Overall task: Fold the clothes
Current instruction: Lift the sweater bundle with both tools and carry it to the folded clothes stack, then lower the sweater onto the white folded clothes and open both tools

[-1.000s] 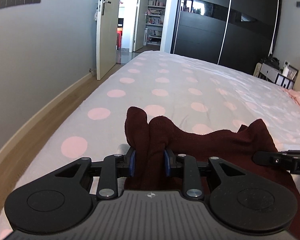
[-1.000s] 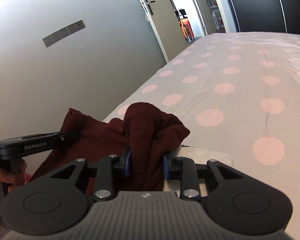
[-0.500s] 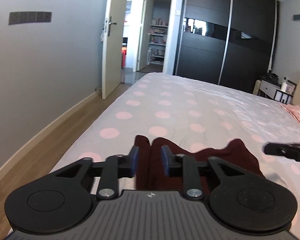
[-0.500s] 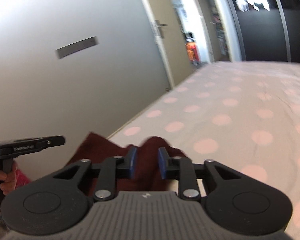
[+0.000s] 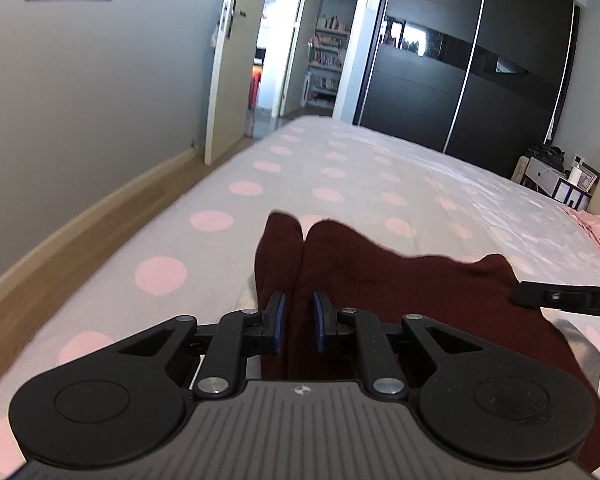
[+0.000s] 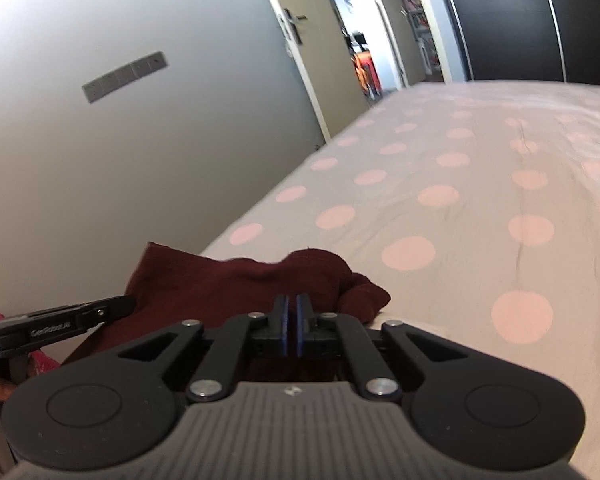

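Fabric of the maroon garment is judged soft and limp. It is pinched at bunched edges by closing left tongs and right tongs.

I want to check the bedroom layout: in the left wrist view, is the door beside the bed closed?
No, the door stands open, and shelves in the room beyond it are visible through the doorway.

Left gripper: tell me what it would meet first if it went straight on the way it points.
The left gripper, its jaws closing, already has the dark red garment between them, so that cloth comes first. Past the bunched fold lies the spotted bed sheet, though depth is hard to judge.
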`<act>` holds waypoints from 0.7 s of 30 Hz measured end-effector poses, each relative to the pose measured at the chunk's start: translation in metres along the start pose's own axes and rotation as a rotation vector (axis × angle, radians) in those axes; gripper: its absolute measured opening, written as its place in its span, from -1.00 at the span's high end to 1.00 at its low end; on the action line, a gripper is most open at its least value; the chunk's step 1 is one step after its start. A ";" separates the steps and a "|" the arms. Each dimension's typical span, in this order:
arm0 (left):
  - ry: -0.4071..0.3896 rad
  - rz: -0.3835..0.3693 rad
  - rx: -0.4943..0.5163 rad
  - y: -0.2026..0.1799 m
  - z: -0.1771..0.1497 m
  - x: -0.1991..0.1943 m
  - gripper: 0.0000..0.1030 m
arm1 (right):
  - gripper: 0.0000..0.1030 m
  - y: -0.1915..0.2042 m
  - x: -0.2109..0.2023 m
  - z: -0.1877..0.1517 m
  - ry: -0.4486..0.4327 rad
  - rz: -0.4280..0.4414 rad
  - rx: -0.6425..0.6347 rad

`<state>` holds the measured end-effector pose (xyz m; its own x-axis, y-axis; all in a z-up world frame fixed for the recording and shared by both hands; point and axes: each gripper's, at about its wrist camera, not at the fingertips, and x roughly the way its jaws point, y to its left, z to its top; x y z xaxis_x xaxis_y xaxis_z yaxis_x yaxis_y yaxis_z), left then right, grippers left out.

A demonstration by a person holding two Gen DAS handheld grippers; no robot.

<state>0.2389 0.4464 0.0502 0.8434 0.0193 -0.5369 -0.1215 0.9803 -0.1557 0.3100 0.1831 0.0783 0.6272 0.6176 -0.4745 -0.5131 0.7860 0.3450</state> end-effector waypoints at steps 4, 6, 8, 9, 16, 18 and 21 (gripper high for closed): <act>-0.068 0.023 0.039 -0.006 -0.004 -0.039 0.75 | 0.71 0.026 -0.044 -0.011 -0.067 0.095 -0.106; -0.100 0.029 0.047 -0.009 -0.015 -0.061 0.75 | 0.62 0.043 -0.063 -0.026 -0.096 0.120 -0.190; -0.117 0.020 0.049 -0.011 -0.028 -0.075 0.75 | 0.47 0.055 -0.074 -0.046 -0.107 0.136 -0.242; -0.121 0.017 0.048 -0.013 -0.035 -0.080 0.76 | 0.47 0.059 -0.078 -0.055 -0.110 0.138 -0.261; -0.041 0.020 0.003 -0.008 -0.073 -0.059 0.80 | 0.51 0.047 -0.066 -0.094 -0.062 0.075 -0.232; -0.043 0.018 -0.001 -0.007 -0.076 -0.055 0.79 | 0.51 0.043 -0.061 -0.099 -0.055 0.066 -0.243; -0.041 0.024 -0.003 -0.008 -0.074 -0.054 0.80 | 0.51 0.042 -0.060 -0.098 -0.052 0.062 -0.241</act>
<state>0.1555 0.4233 0.0196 0.8610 0.0510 -0.5061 -0.1435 0.9789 -0.1455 0.1929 0.1767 0.0418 0.6162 0.6697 -0.4145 -0.6725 0.7213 0.1657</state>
